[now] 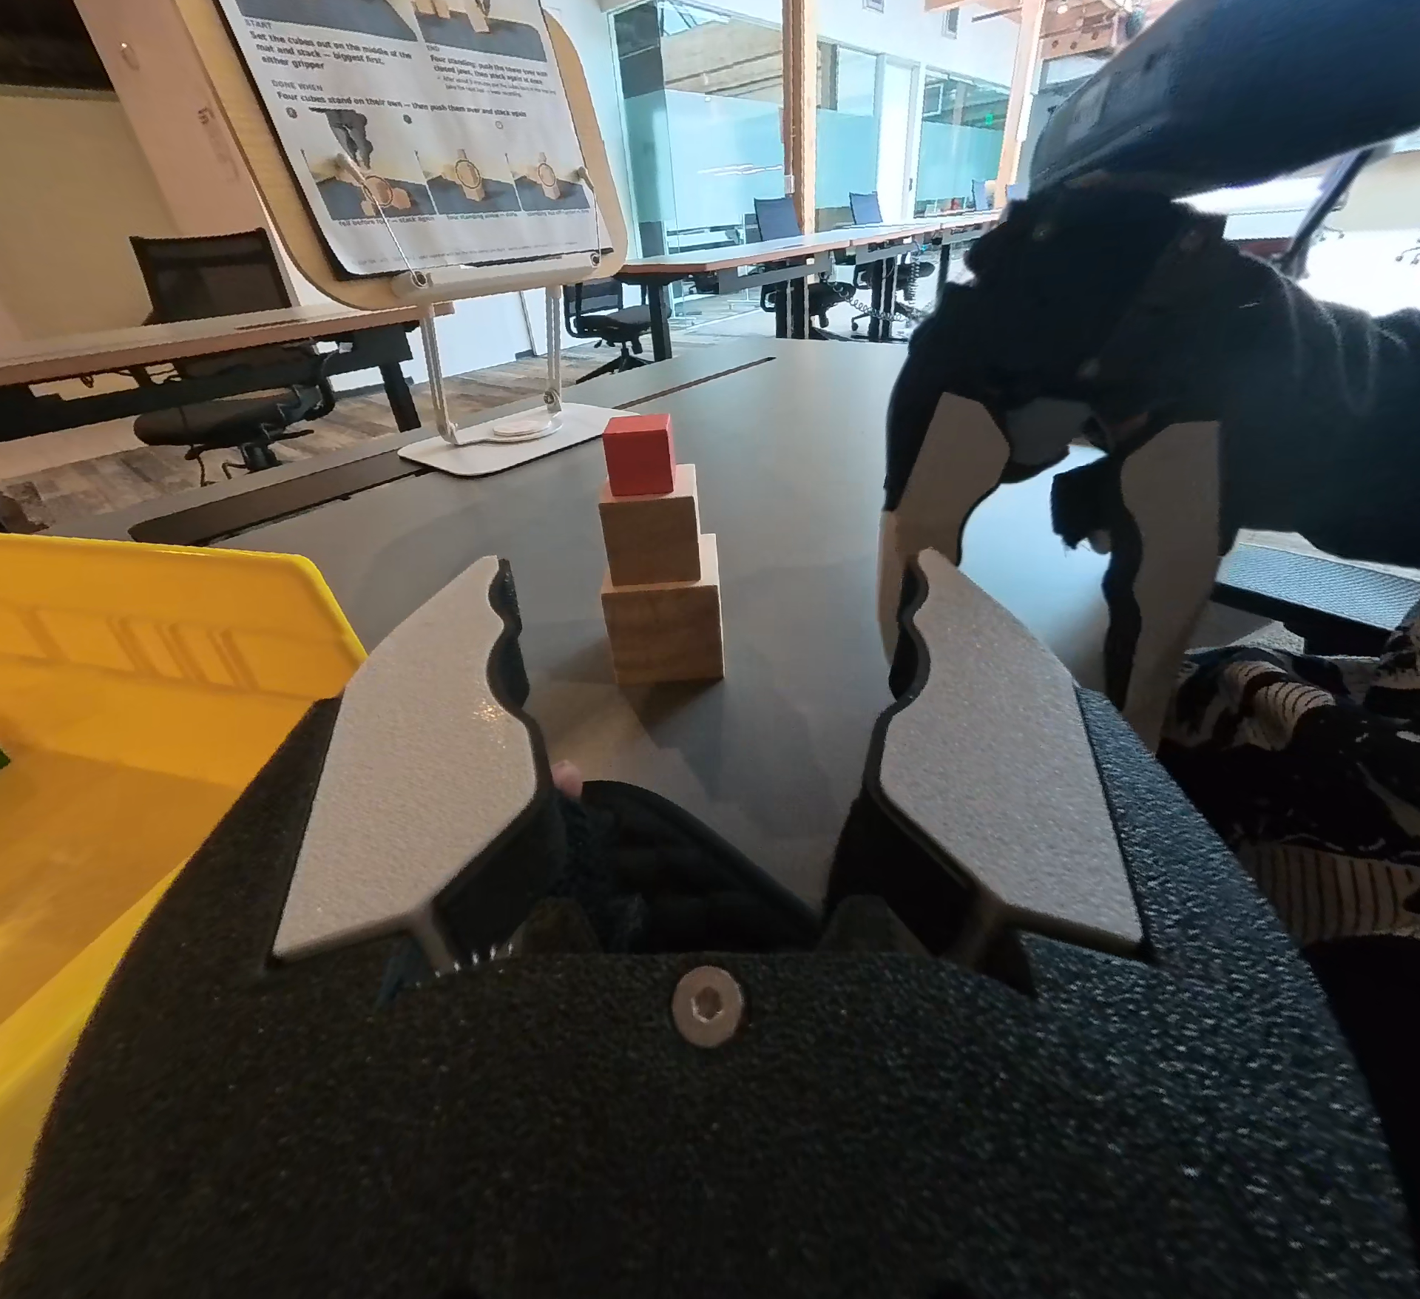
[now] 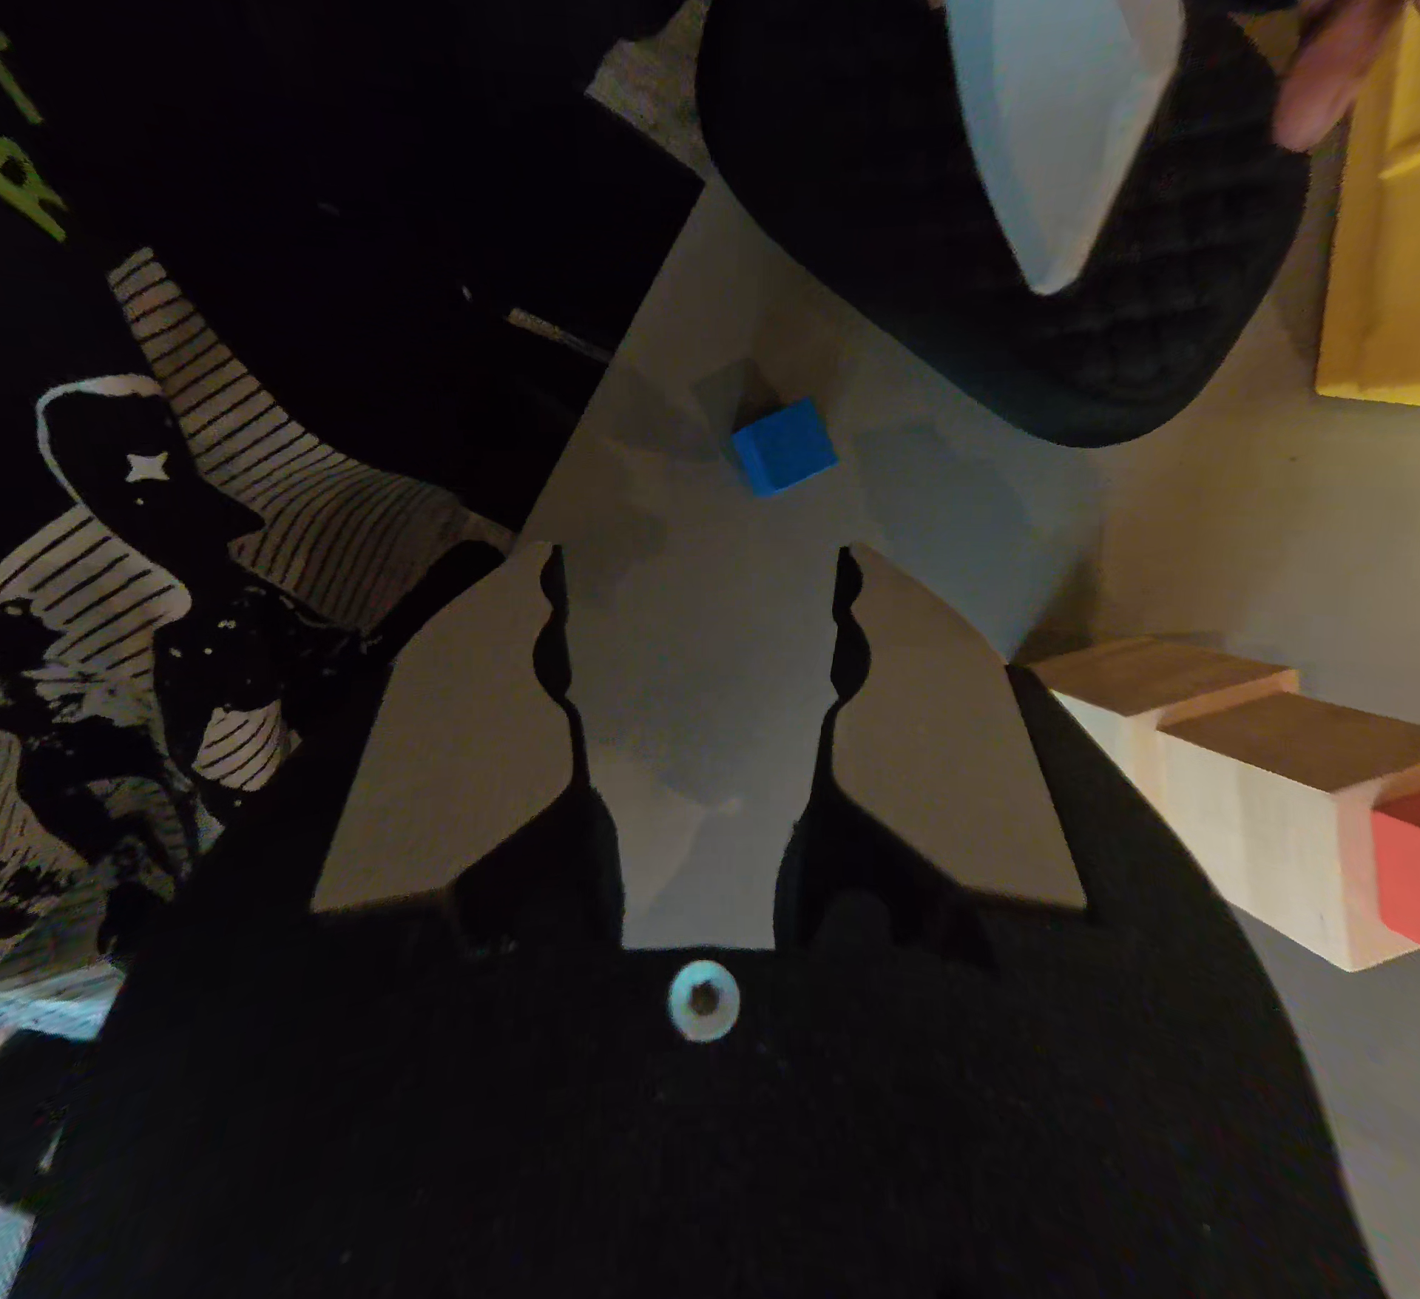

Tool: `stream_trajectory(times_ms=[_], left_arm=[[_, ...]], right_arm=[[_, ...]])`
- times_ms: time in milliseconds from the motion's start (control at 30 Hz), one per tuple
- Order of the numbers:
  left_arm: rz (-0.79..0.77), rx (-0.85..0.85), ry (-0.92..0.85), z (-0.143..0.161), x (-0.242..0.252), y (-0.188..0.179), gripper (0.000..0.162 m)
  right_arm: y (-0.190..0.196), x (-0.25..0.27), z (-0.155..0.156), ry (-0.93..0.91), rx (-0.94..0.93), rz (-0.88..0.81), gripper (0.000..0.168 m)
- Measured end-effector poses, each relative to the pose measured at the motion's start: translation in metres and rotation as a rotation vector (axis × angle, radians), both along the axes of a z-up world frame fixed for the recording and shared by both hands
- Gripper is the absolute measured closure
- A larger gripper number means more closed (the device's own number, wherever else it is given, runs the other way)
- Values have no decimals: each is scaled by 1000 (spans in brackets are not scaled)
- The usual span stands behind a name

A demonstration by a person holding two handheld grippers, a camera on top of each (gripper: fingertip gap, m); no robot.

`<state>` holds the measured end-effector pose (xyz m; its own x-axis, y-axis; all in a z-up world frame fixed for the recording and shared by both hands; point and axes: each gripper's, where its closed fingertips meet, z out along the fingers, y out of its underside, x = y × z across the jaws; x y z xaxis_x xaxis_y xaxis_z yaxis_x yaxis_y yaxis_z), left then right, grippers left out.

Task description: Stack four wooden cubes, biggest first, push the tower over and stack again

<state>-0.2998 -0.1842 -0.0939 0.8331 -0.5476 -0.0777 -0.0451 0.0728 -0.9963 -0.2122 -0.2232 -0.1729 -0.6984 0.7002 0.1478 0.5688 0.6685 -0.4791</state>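
The dark desk (image 1: 807, 432) carries everything. A yellow bin (image 1: 154, 647) sits at its left edge, and a white stand holding an instruction sheet (image 1: 399, 71) rises toward the far edge.

Out on the middle of the desk stands the tower: the largest wooden cube (image 1: 665, 628) at the base, a medium wooden cube (image 1: 651, 532) on it, set slightly toward the left, and a red cube (image 1: 639, 455) on top. Three of four are placed.

The smallest, a blue cube (image 2: 782, 446), lies alone on the desk near the edge closest to the person, apart from the tower, just ahead of the right gripper (image 2: 703, 570).

The right gripper hangs tips-down over the desk with its fingers spread and nothing between them. The left gripper (image 1: 711, 570) faces the tower from the near side, likewise released and empty.

The blue cube looks light, rigid and smooth-painted, so it should resist squeezing but could slip or pivot if pinched at a corner. My judgement is to take it across two opposite flat faces, mid-height, squared to the fingers. The red cube's top is small, so a gentle, level set-down seems needed, since any nudge may shift the offset tower.
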Motion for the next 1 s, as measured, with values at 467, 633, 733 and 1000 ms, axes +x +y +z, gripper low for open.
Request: stream_trajectory(times_ms=[467, 633, 733, 1000], left_arm=[[0, 14, -14, 2, -1, -2, 68], [-3, 15, -18, 3, -1, -2, 68], [-3, 15, -14, 2, -1, -2, 68], [-1, 13, -12, 2, -1, -1, 69]], right_arm=[[6, -38, -26, 86, 57, 43, 123], [-1, -45, -29, 116, 28, 128, 136], [-6, -45, -28, 140, 8, 165, 146], [28, -21, 31, 203, 38, 54, 147]])
